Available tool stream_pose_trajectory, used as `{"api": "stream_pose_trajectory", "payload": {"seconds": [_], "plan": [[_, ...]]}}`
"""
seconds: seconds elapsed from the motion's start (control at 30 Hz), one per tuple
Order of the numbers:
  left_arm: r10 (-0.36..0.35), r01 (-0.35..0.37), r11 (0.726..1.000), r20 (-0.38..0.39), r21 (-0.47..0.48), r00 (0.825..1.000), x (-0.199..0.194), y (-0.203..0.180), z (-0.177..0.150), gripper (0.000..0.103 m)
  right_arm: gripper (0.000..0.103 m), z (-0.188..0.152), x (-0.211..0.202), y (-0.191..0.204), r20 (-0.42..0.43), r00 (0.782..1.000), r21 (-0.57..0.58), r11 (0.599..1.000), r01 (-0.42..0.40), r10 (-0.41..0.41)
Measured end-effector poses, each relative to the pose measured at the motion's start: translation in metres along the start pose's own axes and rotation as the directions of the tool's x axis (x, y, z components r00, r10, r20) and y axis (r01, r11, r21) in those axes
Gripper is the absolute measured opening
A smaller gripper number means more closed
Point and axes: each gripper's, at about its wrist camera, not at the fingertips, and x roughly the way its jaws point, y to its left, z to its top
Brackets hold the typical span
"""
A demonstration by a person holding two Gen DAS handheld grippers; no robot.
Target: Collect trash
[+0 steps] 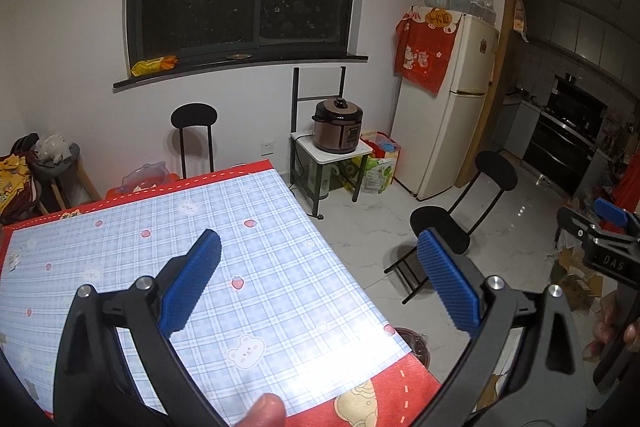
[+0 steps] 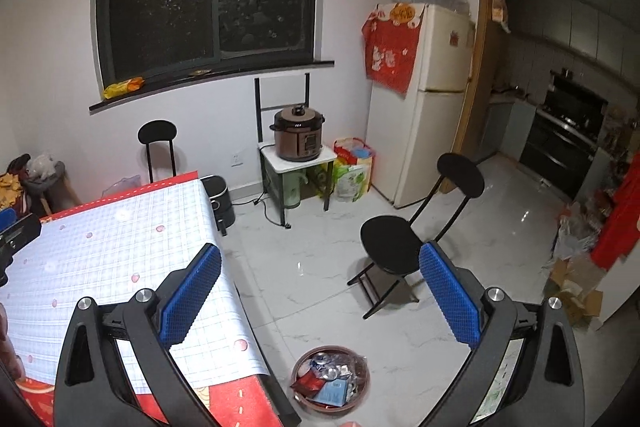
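A round brown waste bin stands on the floor beside the table's near right corner, with wrappers and crumpled trash inside; its rim also shows in the left wrist view. My left gripper is open and empty above the table's blue plaid cloth. My right gripper is open and empty above the floor, over the bin. The right gripper also shows at the right edge of the left wrist view. No loose trash shows on the cloth.
A black stool chair stands on the marble floor to the right. A pressure cooker sits on a small stand by the wall, next to a fridge. An air fryer sits under the table's far corner. Cardboard clutter lies at right.
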Motion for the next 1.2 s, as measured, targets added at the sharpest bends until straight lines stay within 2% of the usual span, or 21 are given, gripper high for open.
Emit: {"api": "stream_pose_trajectory", "payload": {"seconds": [0.5, 1.2], "plan": [[-0.041, 0.041, 0.999, 0.001, 0.022, 0.999, 0.000, -0.005, -0.001, 0.097, 0.097, -0.006, -0.011, 0.008, 0.001, 1.000, 0.007, 1.000, 0.018, -0.018], [-0.051, 0.052, 0.997, -0.005, 0.061, 0.999, -0.001, -0.022, -0.002, 0.097, 0.097, -0.007, -0.016, 0.003, -0.008, 0.999, 0.033, 0.998, 0.049, -0.049]]}}
